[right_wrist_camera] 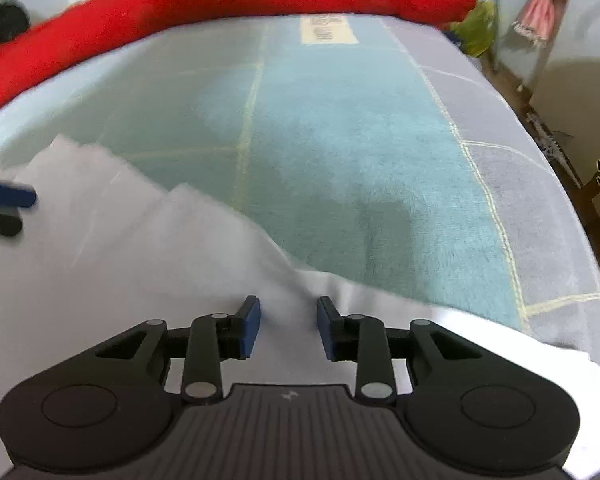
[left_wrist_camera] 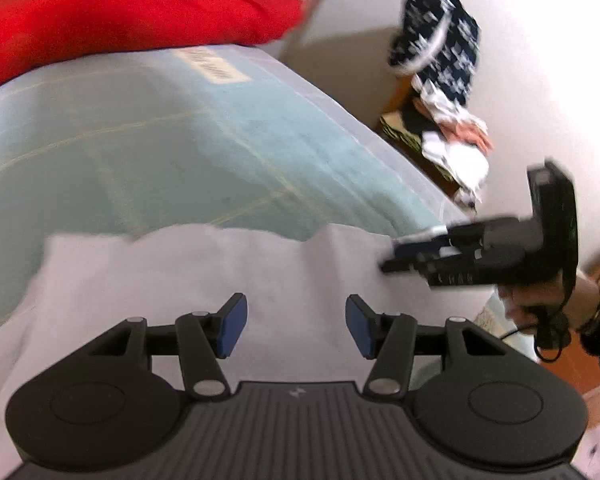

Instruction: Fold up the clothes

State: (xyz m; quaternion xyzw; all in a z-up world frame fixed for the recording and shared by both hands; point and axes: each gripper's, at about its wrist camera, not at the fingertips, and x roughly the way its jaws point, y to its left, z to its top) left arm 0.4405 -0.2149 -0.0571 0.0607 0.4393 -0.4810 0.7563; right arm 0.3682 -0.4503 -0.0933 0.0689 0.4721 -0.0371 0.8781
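Left wrist view gives you the widest read, so start with the bed [left_wrist_camera: 148, 140]: its pale blue checked cover fills the middle of the frame and serves as your folding surface. Across the upper left lies a red blanket [left_wrist_camera: 120, 12], well apart from the work, so it should not snag anything. At the upper right, dark patterned clothes [left_wrist_camera: 436, 40] hang against the wall, out of play.

The white cloth [left_wrist_camera: 204, 276] is your task piece. It spreads over the lower half of the frame, its wavy far edge running across the middle, flat enough on the cover that a fold can be started from either edge.

Your right gripper [left_wrist_camera: 392, 258] enters from the right with its tips at the cloth's right edge, probably because that edge is the one to lift. Motion blur hides its jaws in this view. In the right wrist view the right gripper's pads [right_wrist_camera: 252, 320] stand apart with a raised crease of cloth rising between them, not pinched; you hold nothing there yet.

Your left gripper [left_wrist_camera: 296, 326] hovers over the cloth at the lower centre, jaws spread and empty, likely waiting to take the matching edge. Its blue tip also shows at the left edge of the right wrist view.
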